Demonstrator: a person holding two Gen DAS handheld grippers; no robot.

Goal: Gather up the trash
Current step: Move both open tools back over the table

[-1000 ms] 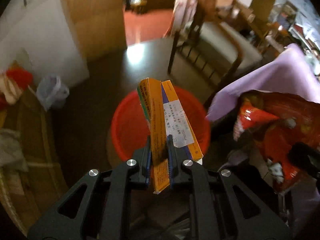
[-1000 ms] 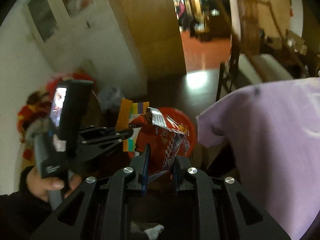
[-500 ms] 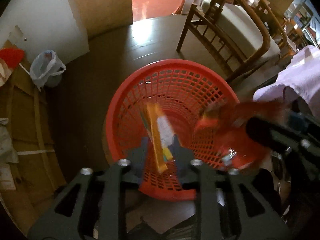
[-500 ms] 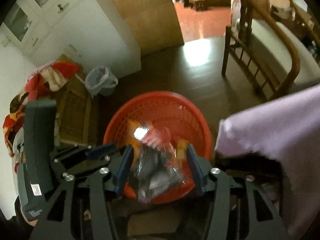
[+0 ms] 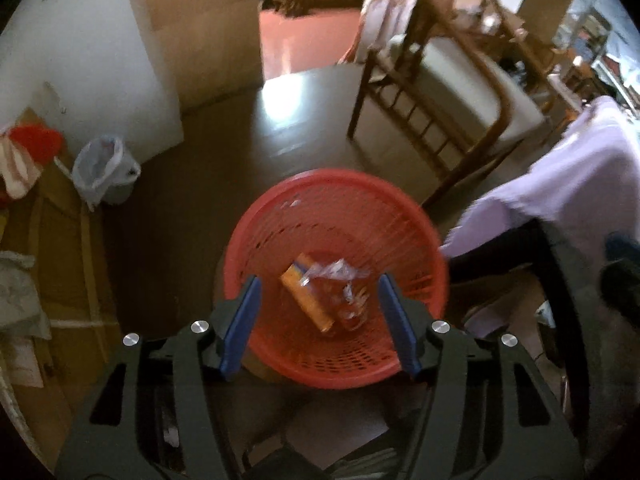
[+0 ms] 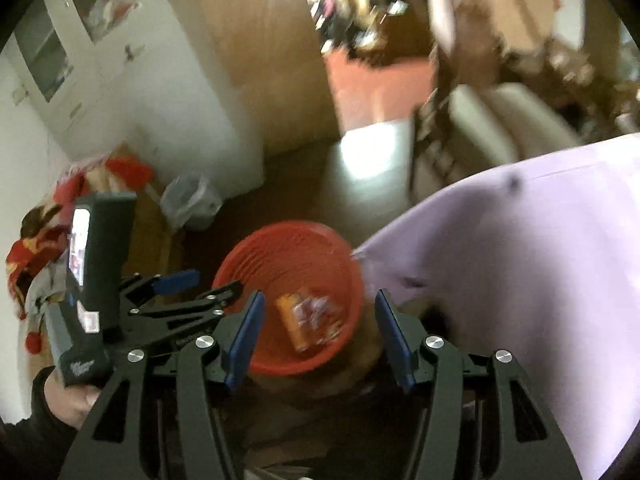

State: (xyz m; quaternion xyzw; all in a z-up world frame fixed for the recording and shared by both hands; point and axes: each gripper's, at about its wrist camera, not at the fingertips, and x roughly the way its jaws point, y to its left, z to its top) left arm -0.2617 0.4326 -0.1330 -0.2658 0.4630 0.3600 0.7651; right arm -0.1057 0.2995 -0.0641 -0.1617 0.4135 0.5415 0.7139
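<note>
Dark floor (image 5: 192,208), round red mesh basket (image 5: 332,196)

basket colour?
Red-orange mesh basket; clearest in the left wrist view.

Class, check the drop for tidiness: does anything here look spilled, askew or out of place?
Nothing stands out. The orange box and the snack wrapper both lie inside the red basket, none over its rim. Both the left gripper and right gripper are open and empty.
</note>
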